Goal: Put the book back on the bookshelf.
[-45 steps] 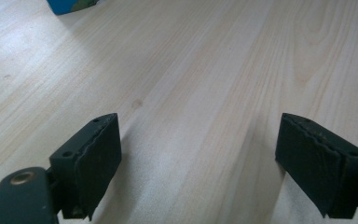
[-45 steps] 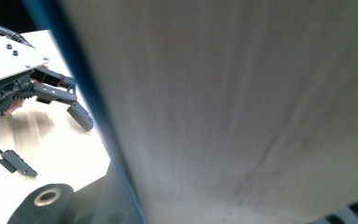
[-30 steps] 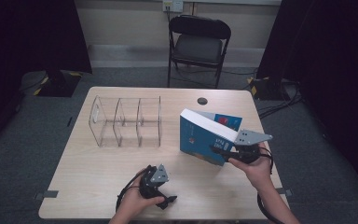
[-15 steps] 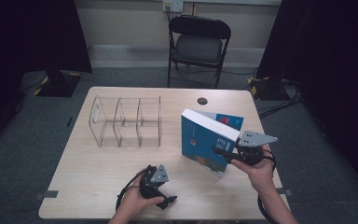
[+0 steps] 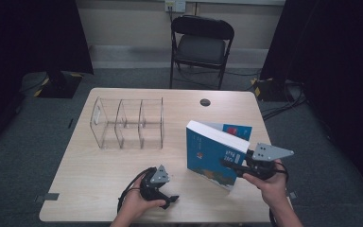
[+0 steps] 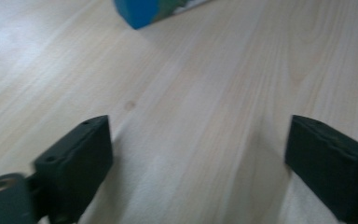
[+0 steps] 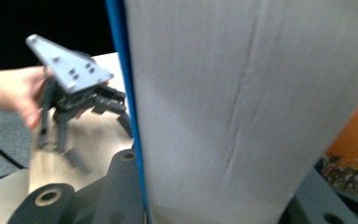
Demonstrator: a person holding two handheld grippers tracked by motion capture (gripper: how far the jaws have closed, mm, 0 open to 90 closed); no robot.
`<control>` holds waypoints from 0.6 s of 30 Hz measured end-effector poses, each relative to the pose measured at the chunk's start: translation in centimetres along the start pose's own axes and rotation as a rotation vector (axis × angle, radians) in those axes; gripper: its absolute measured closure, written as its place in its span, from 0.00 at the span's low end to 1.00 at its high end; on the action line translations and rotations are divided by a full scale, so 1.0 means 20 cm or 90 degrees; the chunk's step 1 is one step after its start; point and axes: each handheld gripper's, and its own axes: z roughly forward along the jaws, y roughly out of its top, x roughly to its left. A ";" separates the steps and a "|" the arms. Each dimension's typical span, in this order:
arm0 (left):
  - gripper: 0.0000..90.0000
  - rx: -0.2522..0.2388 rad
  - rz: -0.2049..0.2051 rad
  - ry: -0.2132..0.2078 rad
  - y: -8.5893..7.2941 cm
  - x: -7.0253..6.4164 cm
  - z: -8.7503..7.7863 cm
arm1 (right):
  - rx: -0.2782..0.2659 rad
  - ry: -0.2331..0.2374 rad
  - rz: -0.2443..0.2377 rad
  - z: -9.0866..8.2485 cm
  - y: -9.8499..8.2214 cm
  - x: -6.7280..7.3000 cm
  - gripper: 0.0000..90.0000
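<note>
Your right gripper (image 5: 236, 166), clamped on the upright blue book (image 5: 210, 153), has nudged it sideways, while your empty left gripper (image 5: 170, 201) has just been closing slightly.

Lettering on the blue book (image 5: 212, 153) is too blurred (illegible throughout).

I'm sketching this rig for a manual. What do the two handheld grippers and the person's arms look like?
Both the left gripper and the right gripper are black with two blocky black jaws, a grey three-cornered plate dotted with small holes on top, and a black cable trailing back. The forearms are bare, with no sleeves in view.
</note>
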 end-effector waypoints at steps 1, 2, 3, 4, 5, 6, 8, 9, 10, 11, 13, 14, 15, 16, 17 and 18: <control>0.18 0.008 -0.025 -0.012 0.01 0.02 -0.01 | -0.010 0.008 0.004 -0.03 -0.03 0.01 0.69; 0.17 0.008 -0.025 -0.012 0.01 0.02 -0.01 | -0.010 0.008 0.004 -0.03 -0.03 0.01 0.69; 0.17 0.013 -0.039 -0.013 0.02 0.03 -0.01 | -0.012 0.009 0.003 -0.05 -0.05 0.01 0.69; 0.18 0.016 -0.049 -0.008 0.03 0.03 -0.01 | -0.017 0.011 0.005 -0.06 -0.07 0.01 0.69; 0.18 0.020 -0.048 -0.011 0.04 0.04 -0.03 | -0.025 0.015 0.002 -0.07 -0.08 0.01 0.69; 0.18 0.015 -0.052 -0.012 0.07 0.04 -0.04 | -0.018 0.024 -0.011 -0.08 -0.08 0.02 0.69; 0.18 0.013 -0.048 -0.016 0.09 0.05 -0.05 | -0.014 0.026 -0.013 -0.08 -0.07 0.03 0.69; 0.18 0.003 -0.048 -0.020 0.10 0.06 -0.06 | -0.016 0.031 -0.017 -0.07 -0.07 0.03 0.69; 0.18 0.003 -0.051 -0.022 0.13 0.07 -0.08 | -0.015 0.031 -0.014 -0.08 -0.07 0.02 0.69; 0.18 0.005 -0.055 -0.024 0.15 0.07 -0.08 | -0.016 0.031 -0.013 -0.07 -0.08 0.02 0.69; 0.18 0.007 -0.055 -0.029 0.18 0.08 -0.09 | -0.014 0.032 -0.012 -0.07 -0.07 0.01 0.69; 0.18 0.007 -0.054 -0.036 0.20 0.08 -0.09 | -0.014 0.033 -0.014 -0.07 -0.07 0.01 0.69; 0.18 0.005 -0.052 -0.036 0.21 0.09 -0.09 | -0.014 0.031 -0.012 -0.07 -0.07 0.01 0.69; 0.18 0.005 -0.052 -0.036 0.21 0.09 -0.09 | -0.014 0.031 -0.012 -0.07 -0.07 0.01 0.69; 0.18 0.010 -0.043 -0.041 0.25 0.10 -0.10 | -0.014 0.034 -0.015 -0.07 -0.07 0.01 0.69; 0.18 0.010 -0.043 -0.041 0.25 0.10 -0.10 | -0.014 0.034 -0.015 -0.07 -0.07 0.01 0.69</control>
